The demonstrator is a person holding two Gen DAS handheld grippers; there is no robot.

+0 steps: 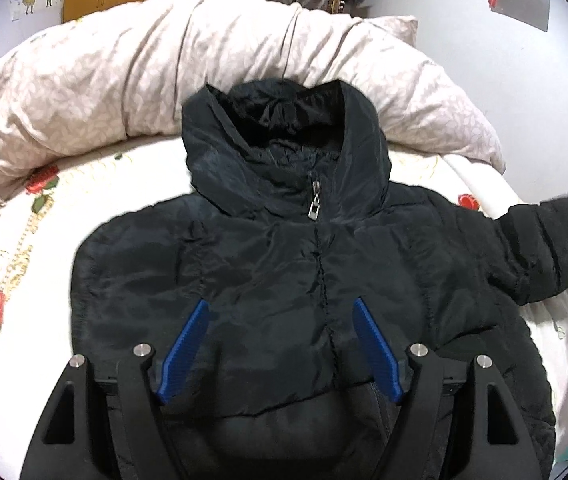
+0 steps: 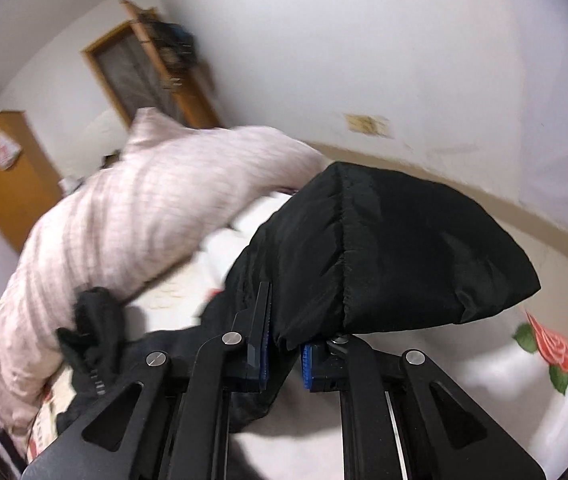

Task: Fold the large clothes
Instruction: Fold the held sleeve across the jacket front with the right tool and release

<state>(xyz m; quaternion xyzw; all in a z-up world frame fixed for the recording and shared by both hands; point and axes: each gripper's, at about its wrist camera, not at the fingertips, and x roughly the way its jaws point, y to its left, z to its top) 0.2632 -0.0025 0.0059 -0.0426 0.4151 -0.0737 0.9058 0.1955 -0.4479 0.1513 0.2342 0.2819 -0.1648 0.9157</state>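
Now the Sleeve Goes Up

So the big black puffy jacket with a hood and a silver zipper [image 1: 304,280] lies flat on its back on the white bed sheet with red roses [image 1: 16,280]. Its front is zipped up, which helps it stay neat for folding.

The left gripper [image 1: 280,350] hangs just above the jacket's belly. Its jaws are wide open, and the blue pads [image 1: 186,350] hold nothing. The zipper line runs between them, nearer the right-hand pad. I think it waits there, ready to press the jacket down.

The right gripper [image 2: 284,360] has its jaws squeezed tight on the jacket's black sleeve [image 2: 396,252]. The sleeve end puffs out past the jaws, up off the bed. It is likely held this way so it can be laid across the chest.

Beyond the jaws, a long pale pink patterned quilt roll [image 1: 164,60] sits behind the hood.
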